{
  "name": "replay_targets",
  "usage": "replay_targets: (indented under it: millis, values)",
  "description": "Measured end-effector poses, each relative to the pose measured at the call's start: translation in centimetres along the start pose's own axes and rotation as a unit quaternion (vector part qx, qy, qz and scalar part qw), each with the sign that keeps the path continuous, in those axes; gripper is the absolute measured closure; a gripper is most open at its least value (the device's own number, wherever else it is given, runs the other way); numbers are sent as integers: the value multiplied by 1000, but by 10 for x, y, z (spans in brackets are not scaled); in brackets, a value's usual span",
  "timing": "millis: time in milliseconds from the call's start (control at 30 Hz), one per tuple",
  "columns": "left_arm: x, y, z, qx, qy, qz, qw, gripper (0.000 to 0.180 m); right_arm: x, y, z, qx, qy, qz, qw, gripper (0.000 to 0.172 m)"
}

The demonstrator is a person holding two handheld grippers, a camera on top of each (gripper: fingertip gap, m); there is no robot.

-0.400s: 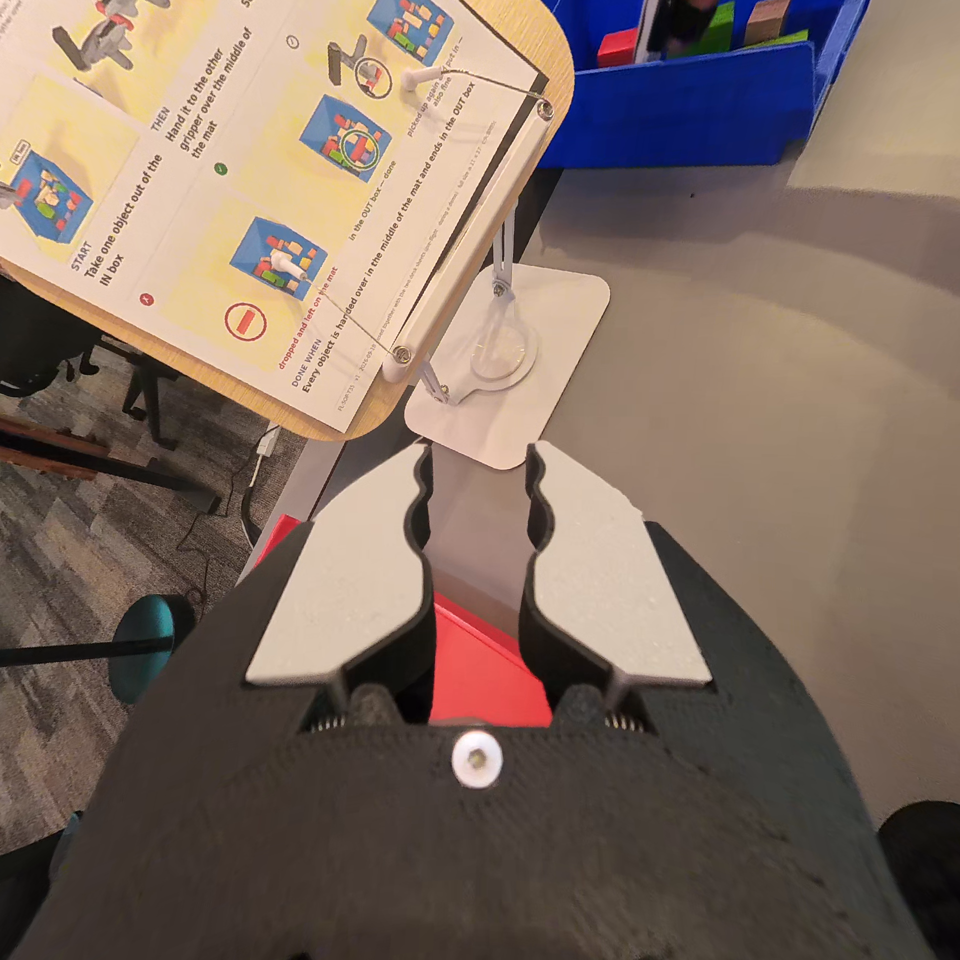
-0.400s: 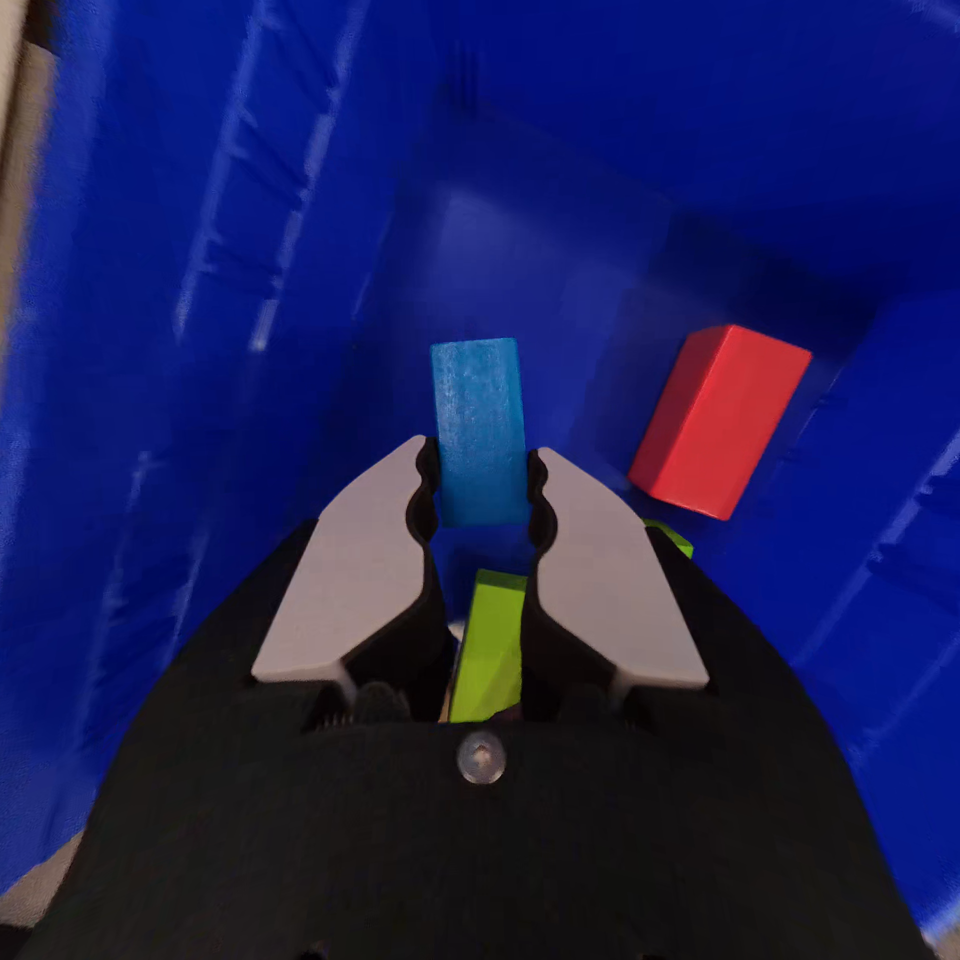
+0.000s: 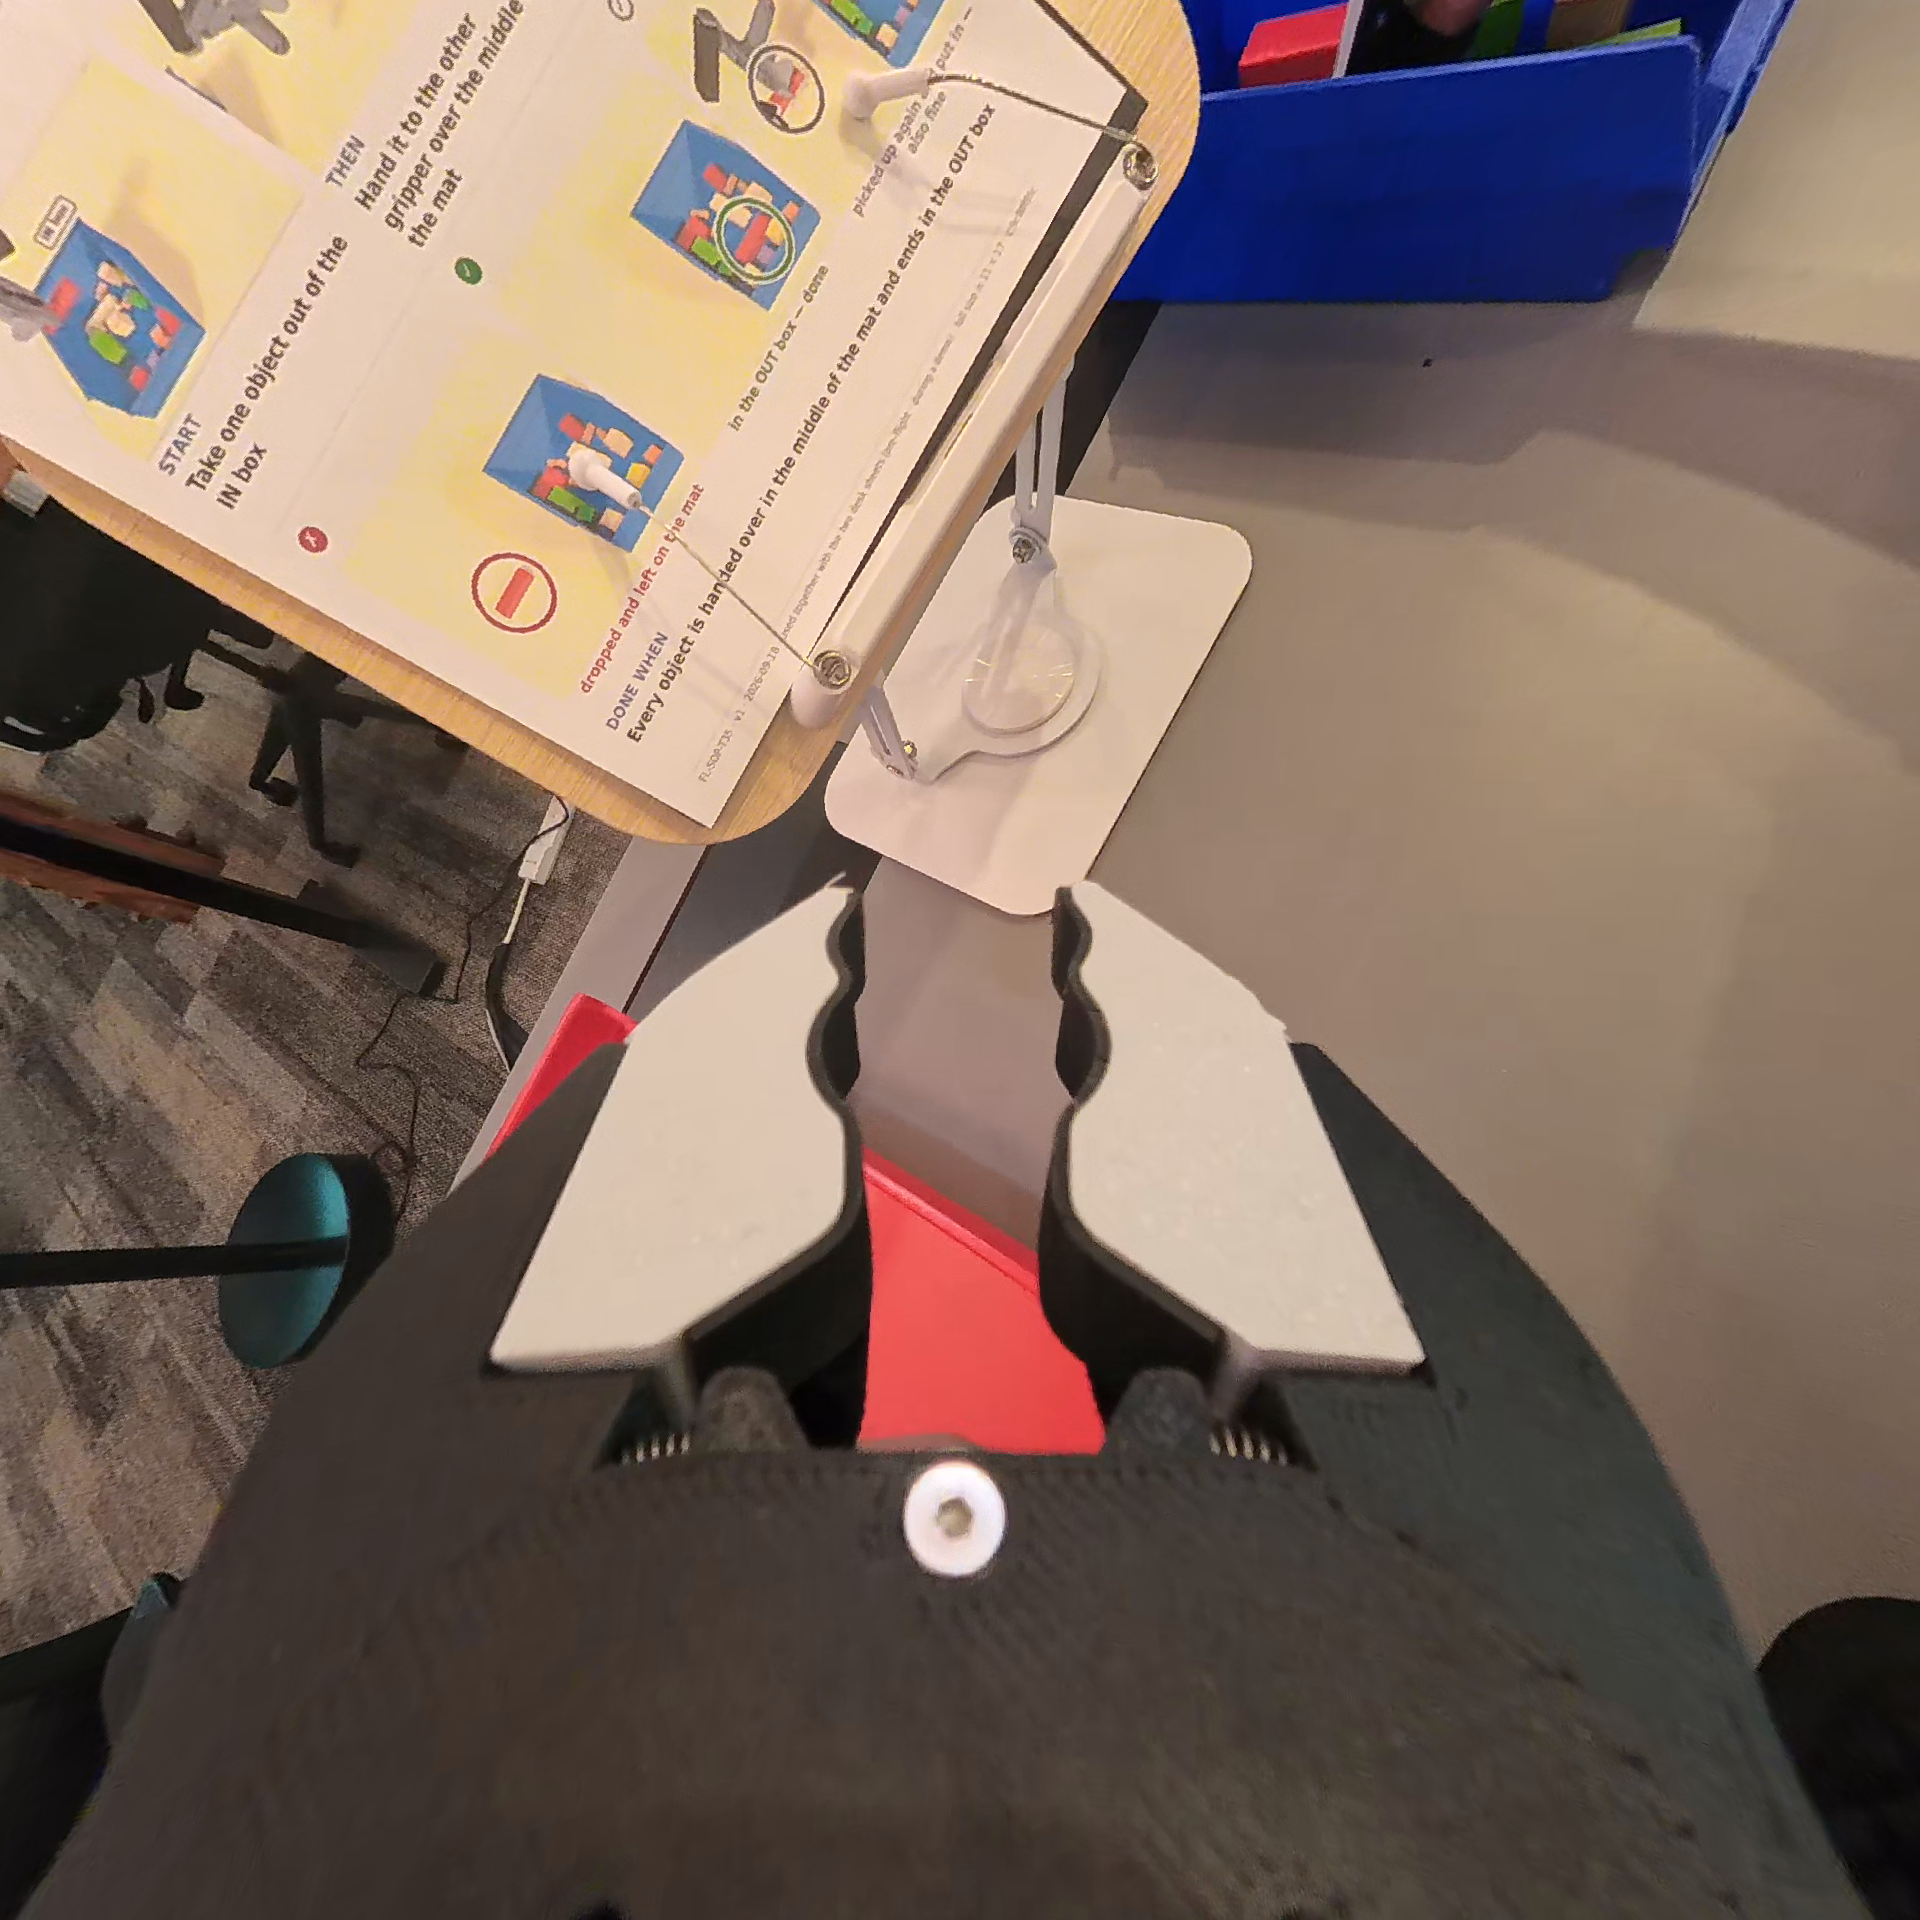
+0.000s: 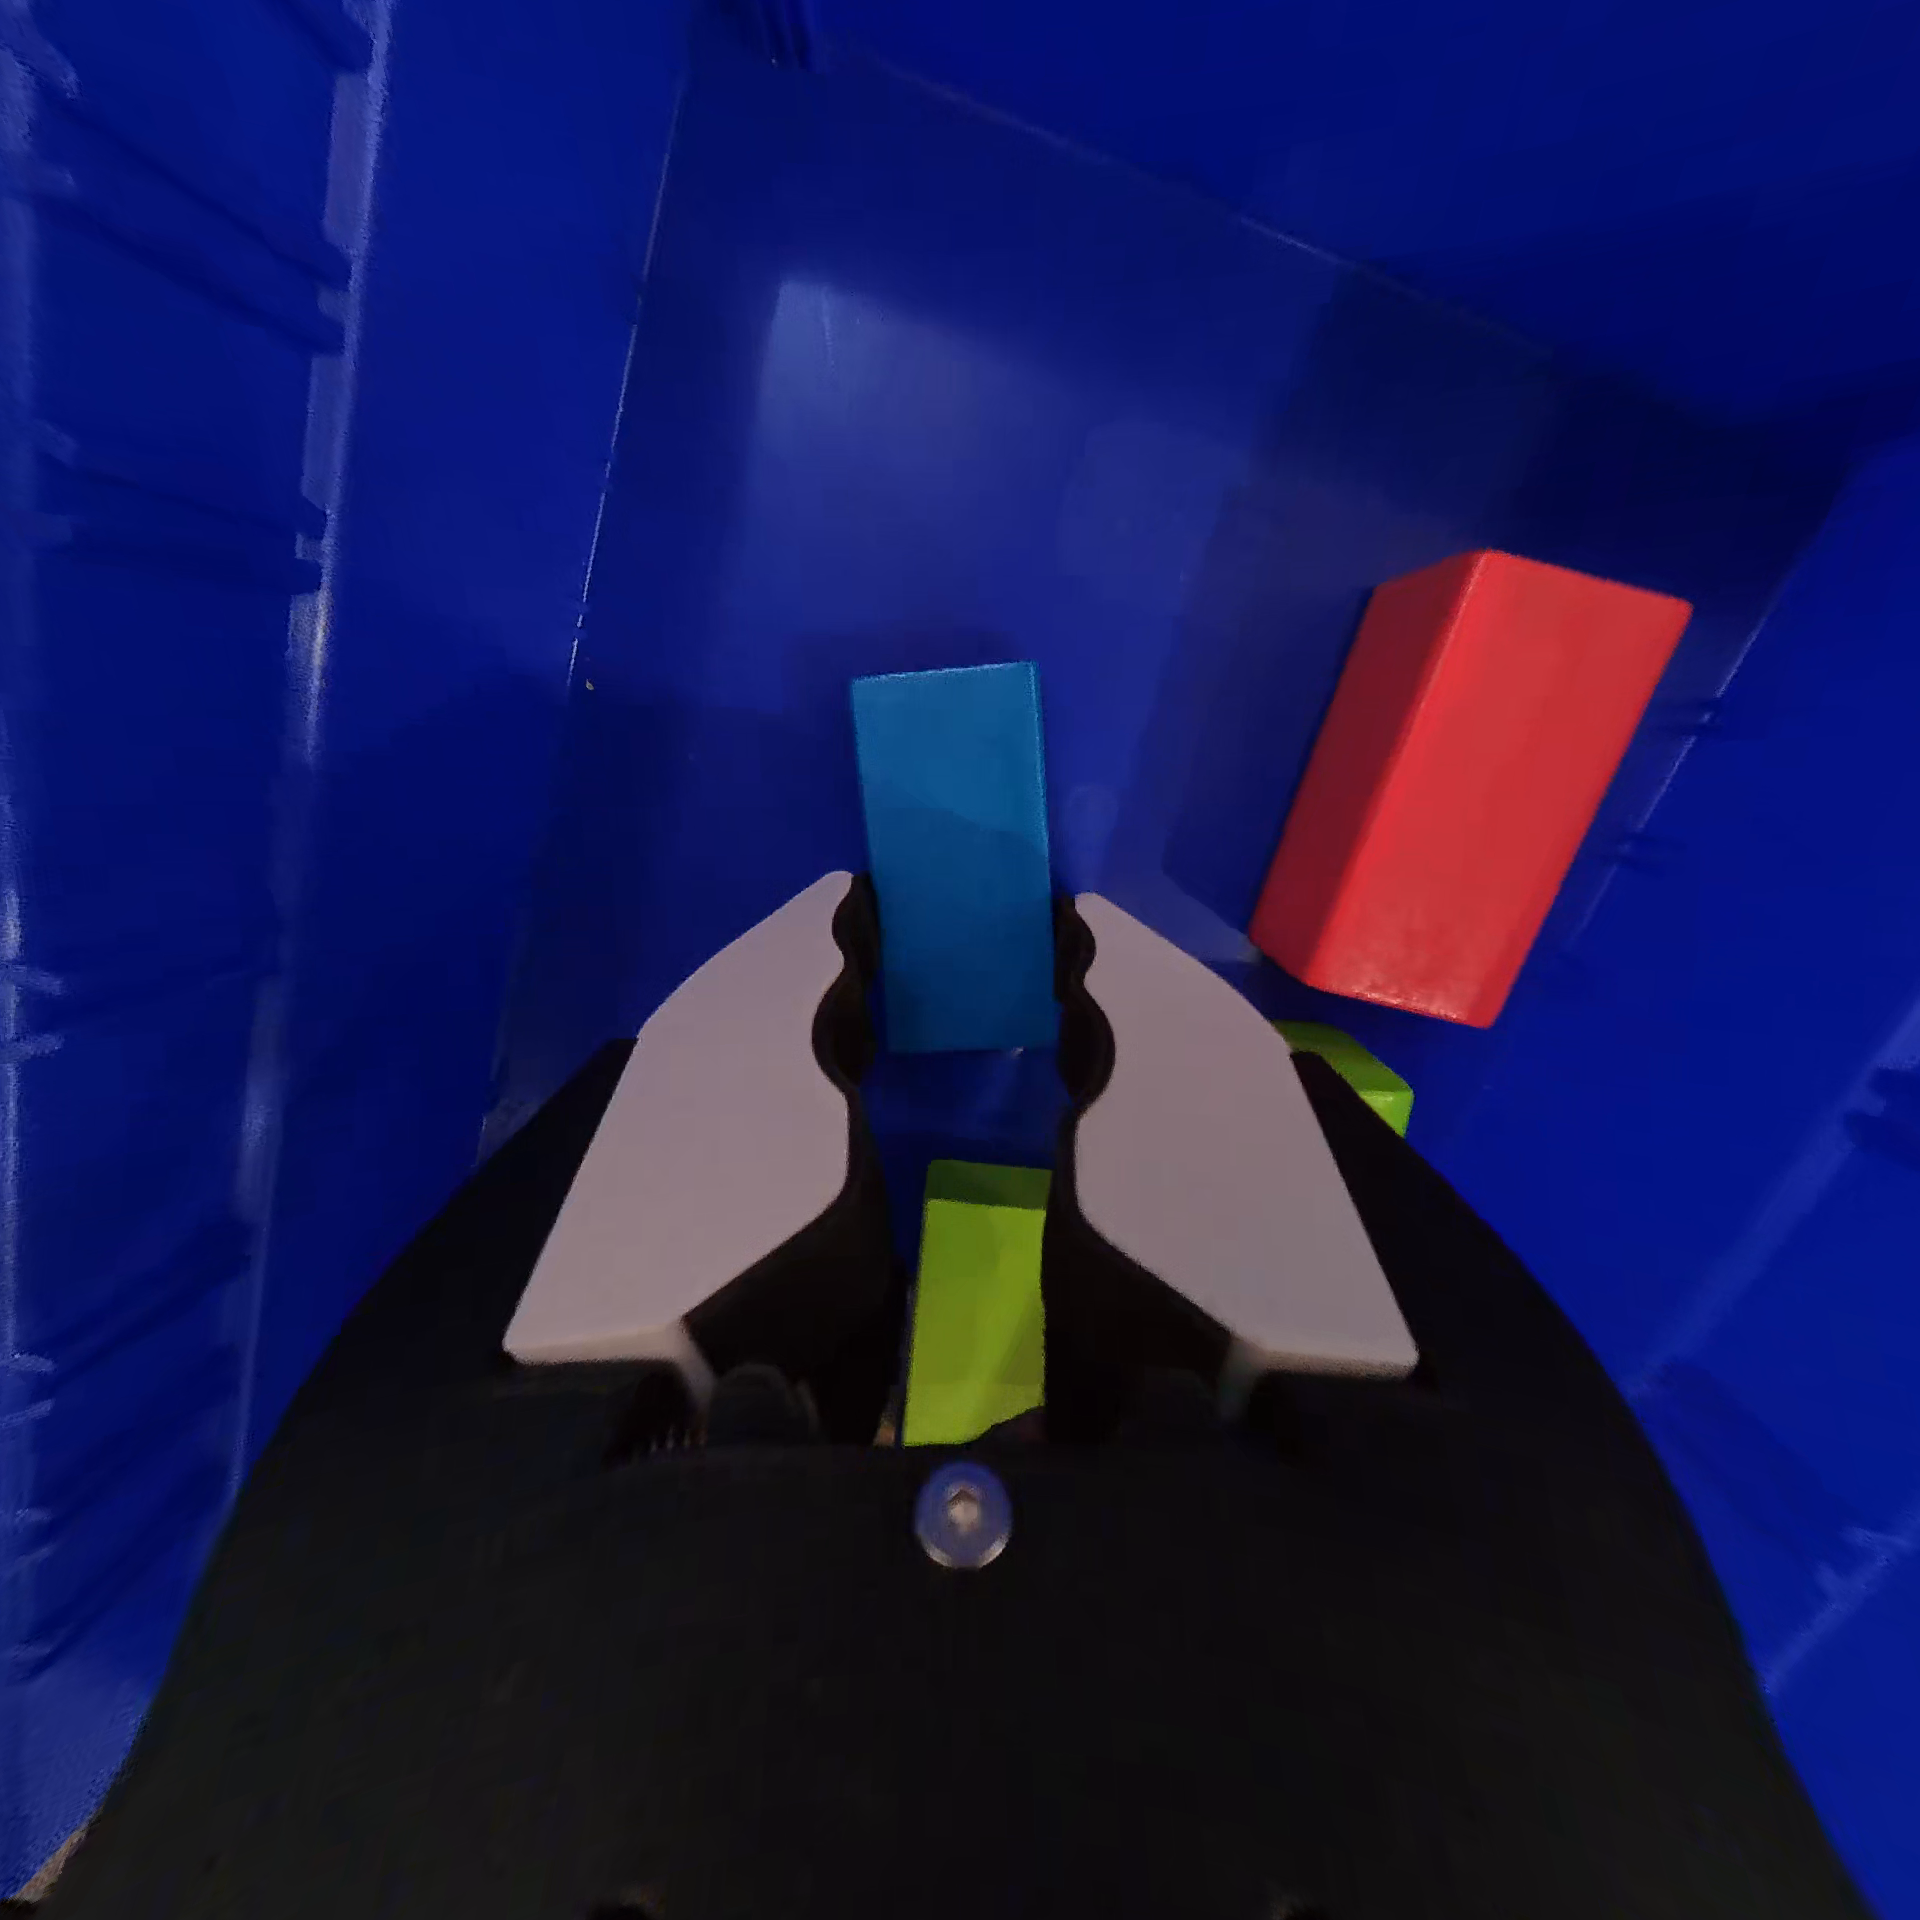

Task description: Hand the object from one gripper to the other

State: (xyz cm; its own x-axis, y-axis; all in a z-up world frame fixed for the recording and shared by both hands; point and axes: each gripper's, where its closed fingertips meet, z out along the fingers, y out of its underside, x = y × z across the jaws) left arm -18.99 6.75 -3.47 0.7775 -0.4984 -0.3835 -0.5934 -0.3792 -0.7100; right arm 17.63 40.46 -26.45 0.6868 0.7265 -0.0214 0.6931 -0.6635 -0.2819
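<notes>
Right tongs (image 4: 961,935) are down inside the blue bin (image 4: 416,520), pinching the blue block (image 4: 951,831) with both pads against its sides. A red block (image 4: 1455,790) and a green block (image 4: 977,1299) lie nearby. Left tongs (image 3: 956,935) are spread and bare over the grey table (image 3: 1507,831), beside the instruction sheet (image 3: 520,312).

Left wrist view looks down along its fingers over the grey surface (image 3: 1455,935) edge, toward a distant blue plastic bin (image 3: 1403,177); right wrist view sits close inside a blue plastic bin (image 4: 1039,364)
</notes>
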Motion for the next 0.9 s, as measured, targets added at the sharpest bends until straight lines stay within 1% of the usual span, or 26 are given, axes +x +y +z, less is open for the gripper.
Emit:
replay_targets:
  millis: [33, 167, 433, 600, 700, 833, 900]
  values:
    - [0, 0, 0, -1, 0, 0, 1000, 146, 0, 1, 0, -1, 2, 1, 1000, 140]
    - [-3, 3, -2, 0, -3, -5, 1000, 145, 1, 2, 0, -8, 20, -9, 1000, 140]
    - [-14, 12, -7, -4, -13, -19, 1000, 145, -1, 3, -1, -9, 19, -11, 1000, 140]
    - [-24, 24, -5, -15, -20, -35, 999, 144, -1, 5, -2, -10, 19, -11, 1000, 140]
    - [-41, 44, -3, -34, -38, -59, 997, 142, 1, 8, -3, -12, 21, -7, 1000, 140]
    - [-74, 90, -1, -81, -76, -115, 987, 140, 8, 12, -5, -14, 36, 3, 999, 141]
    - [-86, 109, 4, -93, -81, -147, 982, 139, 11, 14, -6, -16, 43, 5, 999, 141]
